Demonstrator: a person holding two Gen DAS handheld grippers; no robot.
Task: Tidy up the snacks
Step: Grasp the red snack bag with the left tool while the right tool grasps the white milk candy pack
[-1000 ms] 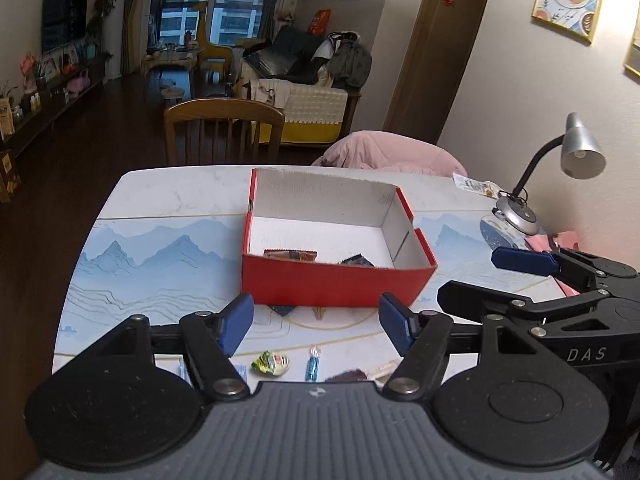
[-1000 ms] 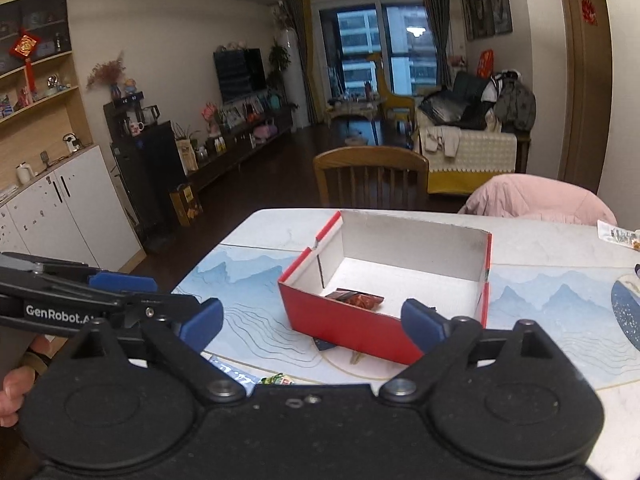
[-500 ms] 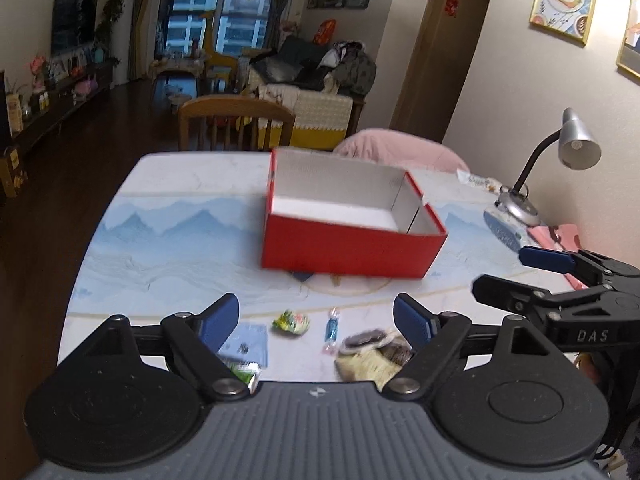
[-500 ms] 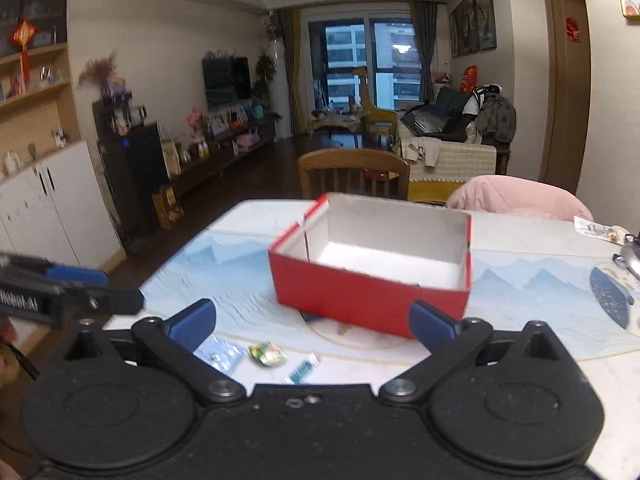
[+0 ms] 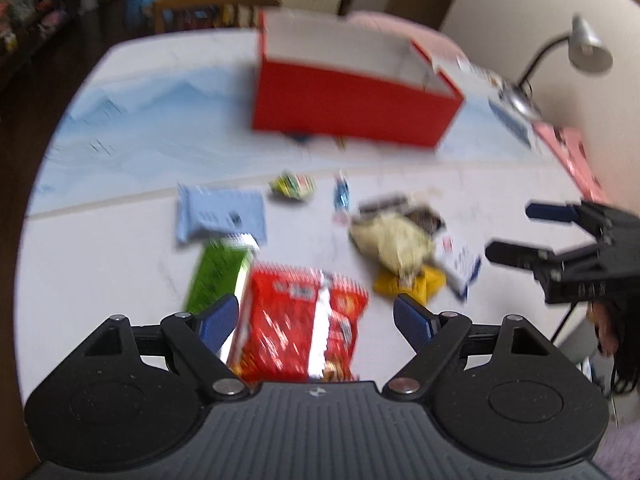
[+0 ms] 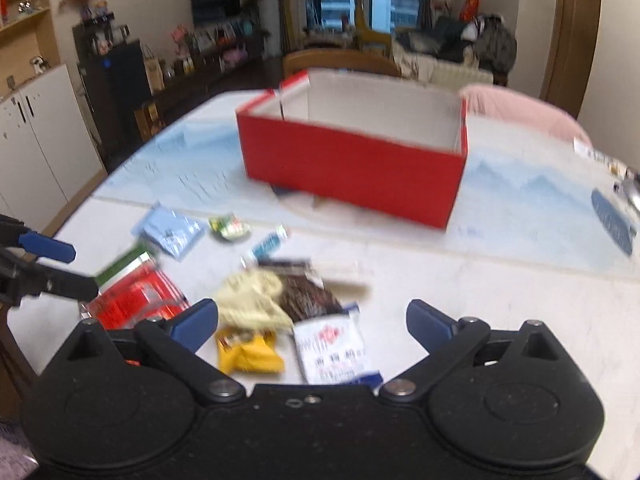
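Roughly left to right on the bench [image 5: 120, 264], left gripper [image 5: 316, 318] jaws spread above red packet [image 5: 296, 332], green packet [image 5: 216, 276] beside it, yellow packet [image 6: 248, 350], white sachet [image 6: 332, 348], right gripper [image 6: 312, 322] jaws spread, nothing pinched, red box [image 6: 352, 168] behind the snacks.

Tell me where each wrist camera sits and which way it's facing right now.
Left wrist: behind the open left gripper, tilted down at a red snack bag; right gripper and a hand show at right.
Right wrist: behind the open right gripper, over a white packet; left gripper at left.
Shared: red box, table, snacks.
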